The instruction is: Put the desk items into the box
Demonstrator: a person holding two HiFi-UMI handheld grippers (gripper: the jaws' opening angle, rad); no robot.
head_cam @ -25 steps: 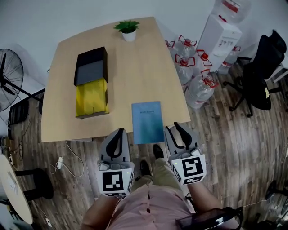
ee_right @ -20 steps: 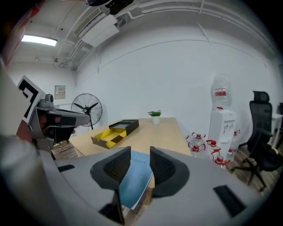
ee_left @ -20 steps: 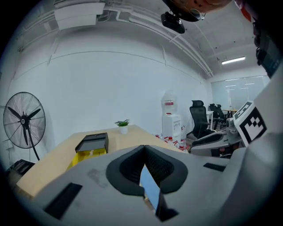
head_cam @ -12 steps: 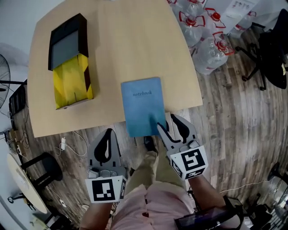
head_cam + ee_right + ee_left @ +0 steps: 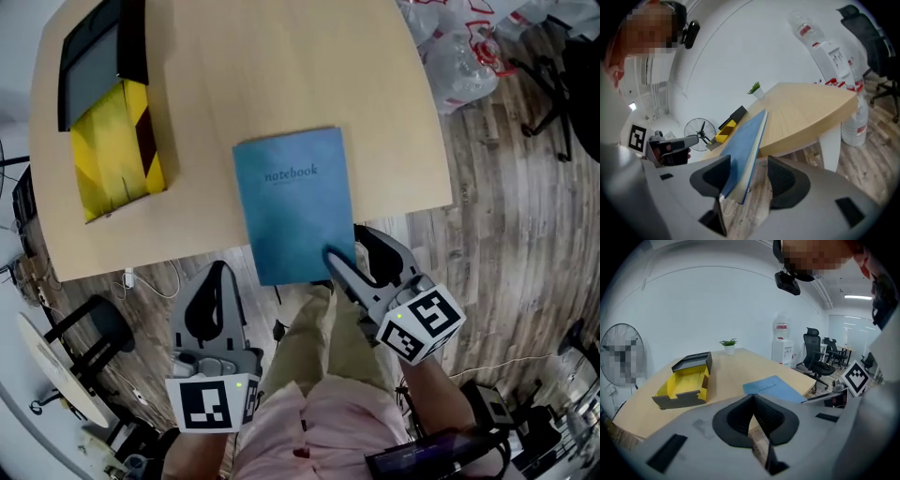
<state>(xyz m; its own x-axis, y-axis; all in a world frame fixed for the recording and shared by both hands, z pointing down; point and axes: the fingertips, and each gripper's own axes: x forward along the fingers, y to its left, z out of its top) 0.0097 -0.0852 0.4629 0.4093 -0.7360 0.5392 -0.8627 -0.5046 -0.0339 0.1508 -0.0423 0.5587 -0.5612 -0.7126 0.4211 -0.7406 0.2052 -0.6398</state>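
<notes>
Picking up the notebook [image 5: 292, 202] is the step in hand: the right gripper [image 5: 349, 246] has its jaws apart astride the near right corner, which overhangs the table [image 5: 244, 75], so they must close before carrying it to the box [image 5: 105, 141] far left; the left gripper [image 5: 217, 277] has its jaws together, empty.

The black-and-yellow open cardboard box [image 5: 111, 141], at eleven o'clock in the head view, ran off the top edge, as did the pale wooden worktop [image 5: 281, 66]. The right tongs [image 5: 345, 241] covered the five o'clock corner of the blue notebook [image 5: 292, 211]; print beneath its title was unreadably small.
</notes>
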